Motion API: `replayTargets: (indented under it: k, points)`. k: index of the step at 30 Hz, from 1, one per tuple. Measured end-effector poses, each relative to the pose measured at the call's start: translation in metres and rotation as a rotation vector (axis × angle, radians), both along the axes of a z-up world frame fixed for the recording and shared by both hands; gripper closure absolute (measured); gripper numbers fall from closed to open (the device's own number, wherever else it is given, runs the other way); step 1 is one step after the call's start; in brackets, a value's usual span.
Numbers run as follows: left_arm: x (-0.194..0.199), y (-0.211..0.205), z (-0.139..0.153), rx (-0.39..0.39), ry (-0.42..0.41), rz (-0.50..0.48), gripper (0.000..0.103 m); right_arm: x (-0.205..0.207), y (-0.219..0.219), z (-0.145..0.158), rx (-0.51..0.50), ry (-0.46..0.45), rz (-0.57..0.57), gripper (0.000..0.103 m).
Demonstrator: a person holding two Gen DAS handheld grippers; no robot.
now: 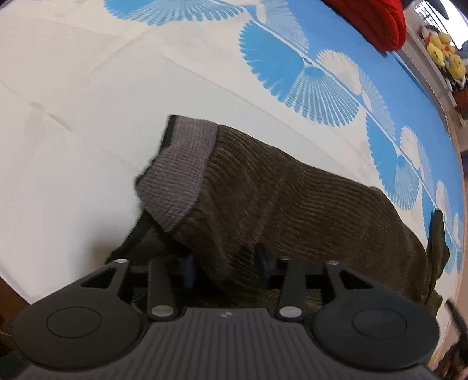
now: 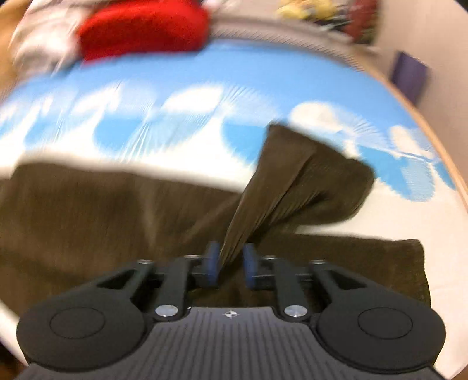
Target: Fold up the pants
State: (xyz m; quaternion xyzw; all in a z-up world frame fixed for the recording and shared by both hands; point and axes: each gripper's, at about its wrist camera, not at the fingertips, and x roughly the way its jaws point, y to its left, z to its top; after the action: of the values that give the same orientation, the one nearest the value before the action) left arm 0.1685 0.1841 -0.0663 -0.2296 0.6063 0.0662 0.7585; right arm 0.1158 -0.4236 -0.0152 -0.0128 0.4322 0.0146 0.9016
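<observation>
Dark olive corduroy pants [image 1: 292, 198] with a grey ribbed waistband [image 1: 184, 172] lie on a white and blue bed sheet [image 1: 73, 131]. My left gripper [image 1: 225, 266] is shut on the pants near the waistband and holds that end lifted; the fabric drapes over its blue pads and hides most of them. In the blurred right wrist view the pants [image 2: 87, 210] spread across the sheet, and my right gripper [image 2: 231, 263] is shut on a raised leg end [image 2: 295, 175] between its blue pads [image 2: 211, 263].
A red cushion or garment [image 1: 374, 20] lies at the far edge of the bed; it also shows in the right wrist view [image 2: 140, 32]. Yellow plush toys [image 1: 444, 55] sit on a shelf beyond the bed. The wooden bed edge [image 2: 456, 175] runs at the right.
</observation>
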Motion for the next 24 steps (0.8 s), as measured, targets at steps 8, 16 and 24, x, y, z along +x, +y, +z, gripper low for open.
replayTargets:
  k: [8, 16, 24]
  points:
    - [0.011, -0.017, -0.003, 0.070, 0.018, -0.036, 0.047, 0.048, -0.020, -0.011, 0.070, -0.097, -0.225, 0.054]
    - [0.015, -0.016, -0.005, 0.102, 0.022, -0.037, 0.066, 0.091, 0.010, -0.057, -0.088, 0.059, -0.213, 0.055]
    - [0.005, -0.008, 0.010, 0.117, -0.067, -0.040, 0.091, 0.084, -0.004, -0.042, -0.093, 0.063, -0.246, 0.097]
